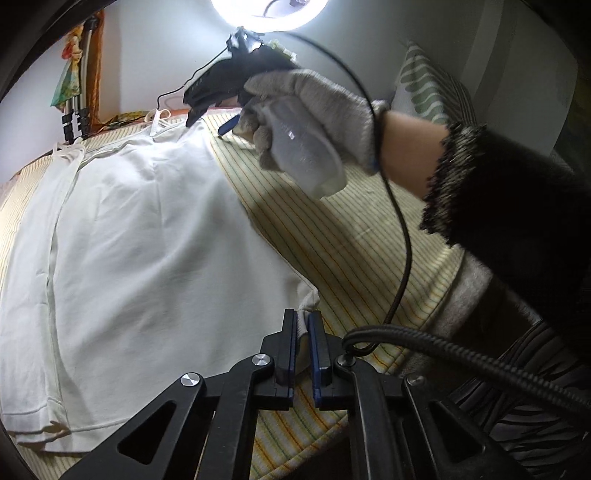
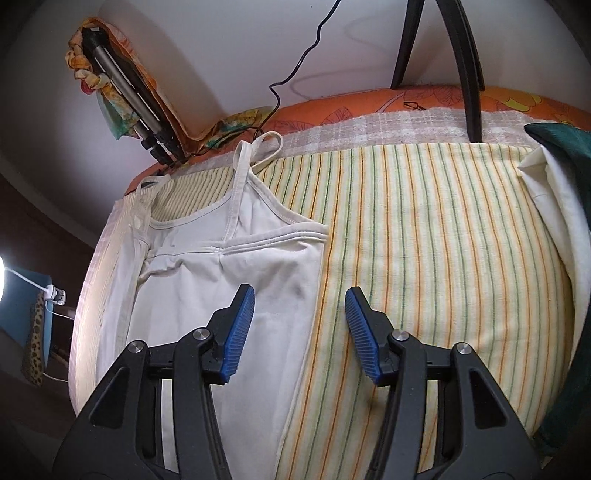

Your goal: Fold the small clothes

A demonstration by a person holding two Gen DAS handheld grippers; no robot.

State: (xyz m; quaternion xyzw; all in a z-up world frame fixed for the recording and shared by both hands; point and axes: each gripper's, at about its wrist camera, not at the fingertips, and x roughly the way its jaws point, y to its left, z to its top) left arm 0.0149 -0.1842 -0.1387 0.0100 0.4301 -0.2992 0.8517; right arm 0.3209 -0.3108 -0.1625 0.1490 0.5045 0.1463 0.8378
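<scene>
A white strappy top (image 1: 140, 236) lies flat on the striped sheet (image 1: 332, 236), folded lengthwise. My left gripper (image 1: 303, 321) is shut on the near hem corner of the white top (image 1: 308, 301). The right gripper (image 1: 207, 110), held in a grey-gloved hand (image 1: 306, 122), hovers at the far strap end. In the right wrist view my right gripper (image 2: 300, 295) is open and empty, just above the top's (image 2: 229, 280) right edge, below the neckline and straps (image 2: 247, 155).
A folded white cloth (image 2: 554, 192) and dark green fabric (image 2: 569, 147) lie at the right edge of the striped sheet (image 2: 424, 229). A folded tripod (image 2: 129, 99) leans at the back left. A ring light (image 1: 269, 11) shines above. A black cable (image 1: 399, 229) hangs near my left gripper.
</scene>
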